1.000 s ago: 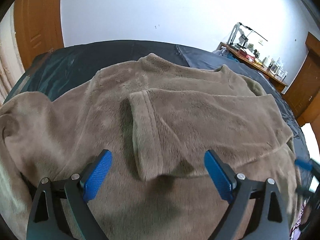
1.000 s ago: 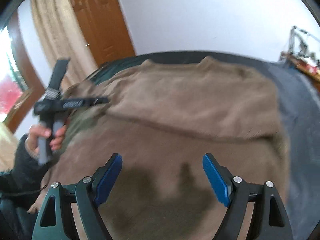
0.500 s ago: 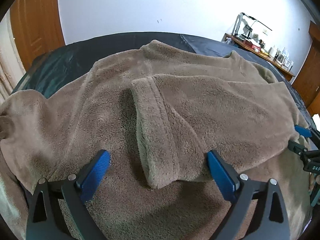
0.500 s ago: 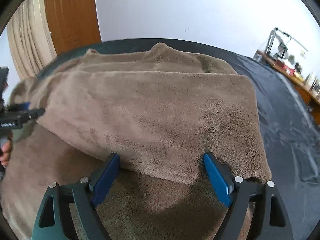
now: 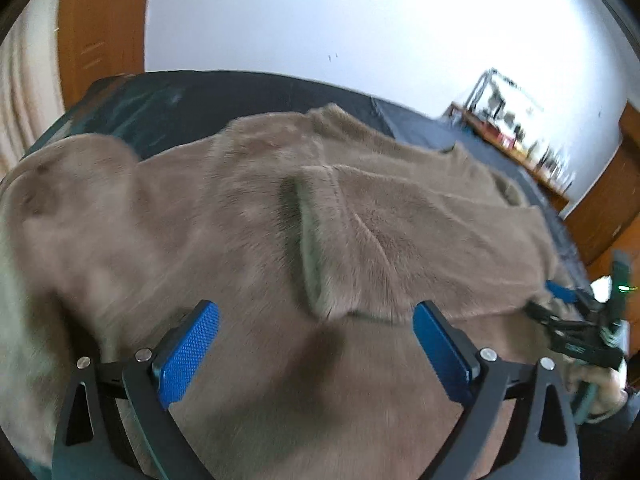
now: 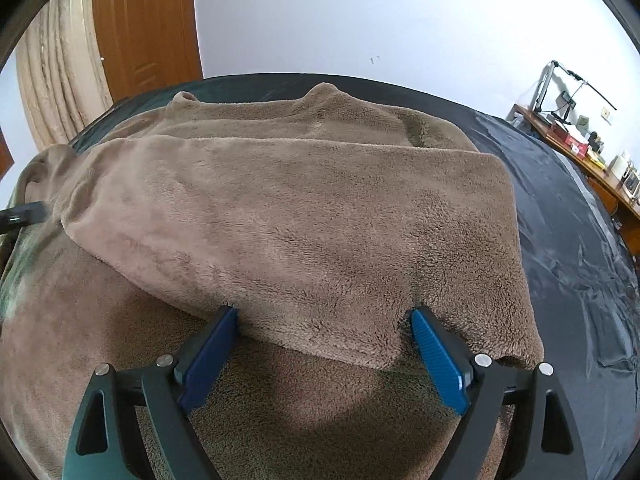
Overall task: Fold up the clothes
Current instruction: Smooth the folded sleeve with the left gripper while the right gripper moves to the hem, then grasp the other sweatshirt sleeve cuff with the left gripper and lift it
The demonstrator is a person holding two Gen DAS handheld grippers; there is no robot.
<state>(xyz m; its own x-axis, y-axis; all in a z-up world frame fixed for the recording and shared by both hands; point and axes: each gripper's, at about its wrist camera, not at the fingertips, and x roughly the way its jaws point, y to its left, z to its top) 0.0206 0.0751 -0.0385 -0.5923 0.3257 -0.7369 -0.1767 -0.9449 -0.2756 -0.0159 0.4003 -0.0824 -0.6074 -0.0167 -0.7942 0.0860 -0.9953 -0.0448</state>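
A brown fleece sweater [image 5: 224,224] lies spread on a dark bed cover. One sleeve [image 6: 300,220] is folded across its body, with the cuff [image 5: 312,248] near the middle. My left gripper [image 5: 316,312] hovers open just short of that cuff, nothing between its blue pads. My right gripper [image 6: 324,316] sits at the near edge of the folded sleeve. Its jaws are opening, and the sleeve's edge lies between the fingertips without being pinched. The left wrist view shows the right gripper [image 5: 568,320] at the far right. The left gripper [image 6: 20,216] pokes in at the left edge of the right wrist view.
The dark bed cover [image 6: 560,220] stretches bare to the right of the sweater. A wooden door [image 6: 148,28] and a beige curtain [image 6: 52,80] stand behind the bed. A cluttered desk [image 6: 580,140] runs along the right wall. A hand [image 5: 600,392] holds the right gripper.
My left gripper has slid leftward and back from the cuff, blurring its view. My right gripper dropped to the folded sleeve's near edge, then held still with its jaws slightly wider.
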